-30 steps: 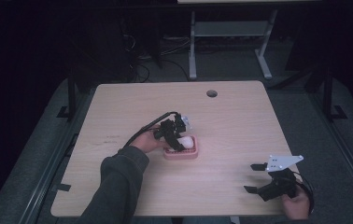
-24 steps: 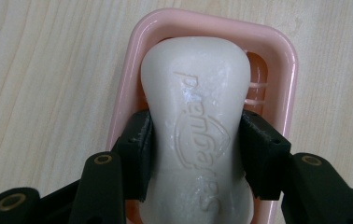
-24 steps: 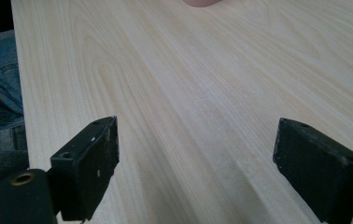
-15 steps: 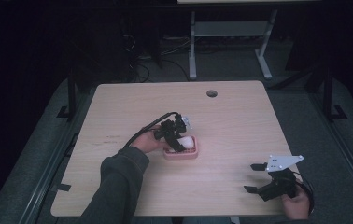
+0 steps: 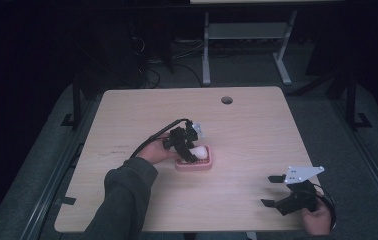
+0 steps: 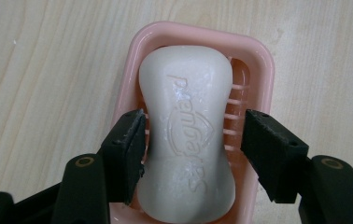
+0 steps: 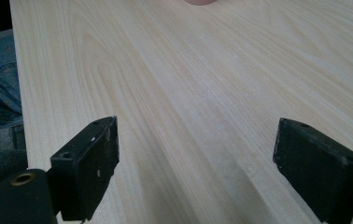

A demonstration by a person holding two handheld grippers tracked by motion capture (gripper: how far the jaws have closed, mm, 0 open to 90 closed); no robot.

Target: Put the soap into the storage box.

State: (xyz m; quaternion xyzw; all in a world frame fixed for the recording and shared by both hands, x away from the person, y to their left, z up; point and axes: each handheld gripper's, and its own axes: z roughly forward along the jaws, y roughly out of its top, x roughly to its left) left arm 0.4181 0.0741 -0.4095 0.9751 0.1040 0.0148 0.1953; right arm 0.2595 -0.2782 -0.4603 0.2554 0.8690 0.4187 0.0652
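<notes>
Here the left gripper (image 6: 191,140) is straddling the soap bar (image 6: 187,130) with jaws apart, needing a centred squeeze at its waist.

White soap bar (image 6: 187,135) in pink dish (image 6: 258,70), between claw (image 6: 191,142) jaws

A white, waisted soap bar (image 6: 187,135) with an embossed brand name lies flat, lengthwise, in a pink, ribbed, round-cornered soap dish (image 6: 258,65), which sits on the wooden table (image 5: 257,130) near its middle.
</notes>
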